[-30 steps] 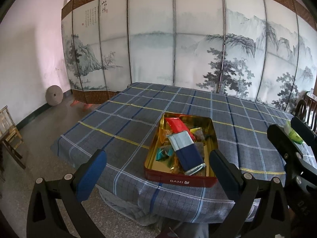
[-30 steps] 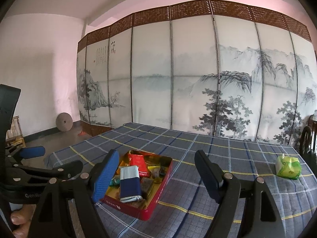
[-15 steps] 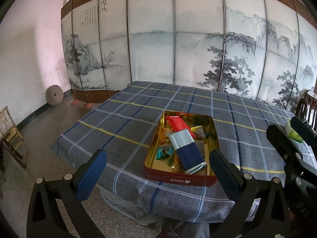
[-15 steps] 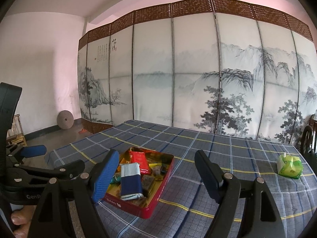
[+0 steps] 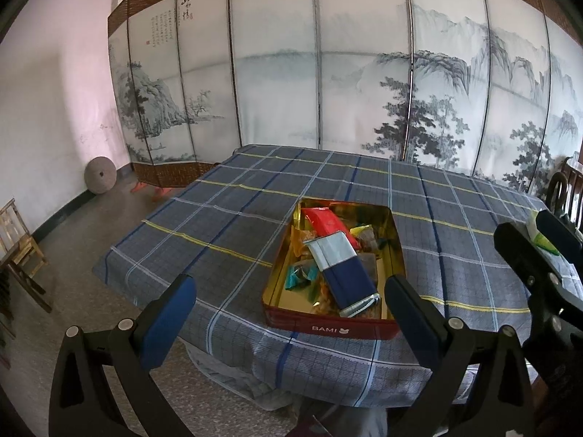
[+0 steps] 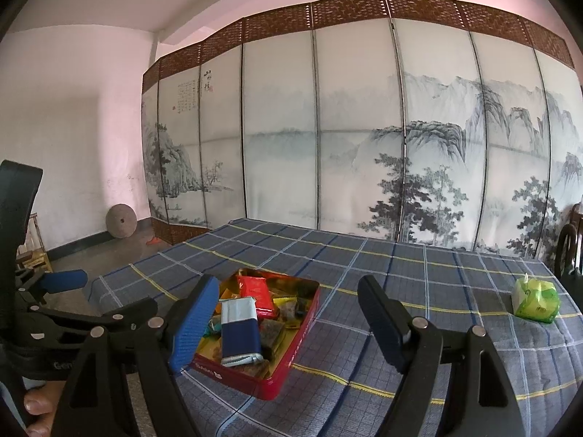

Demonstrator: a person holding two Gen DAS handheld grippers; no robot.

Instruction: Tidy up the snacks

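The left hand-held gripper (image 5: pixel 288 313) hangs with jaws spread wide and nothing between them, short of the near edge of the surface. The right hand-held gripper (image 6: pixel 288 315) is likewise agape and empty. Ahead of both, a red rectangular tin with a gold interior (image 5: pixel 329 327) sits near the front edge of the blue plaid-clothed surface (image 5: pixel 233 218), heaped with wrapped snacks: a long navy-and-silver packet (image 5: pixel 340 269) lies on top, a red packet (image 5: pixel 326 220) behind it. A green tissue pack (image 6: pixel 535 300) rests well apart to the right.

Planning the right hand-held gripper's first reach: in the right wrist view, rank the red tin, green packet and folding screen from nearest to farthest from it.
1. red tin, just ahead-left of the right hand-held gripper.
2. green packet, far right on the cloth.
3. folding screen, behind the table.
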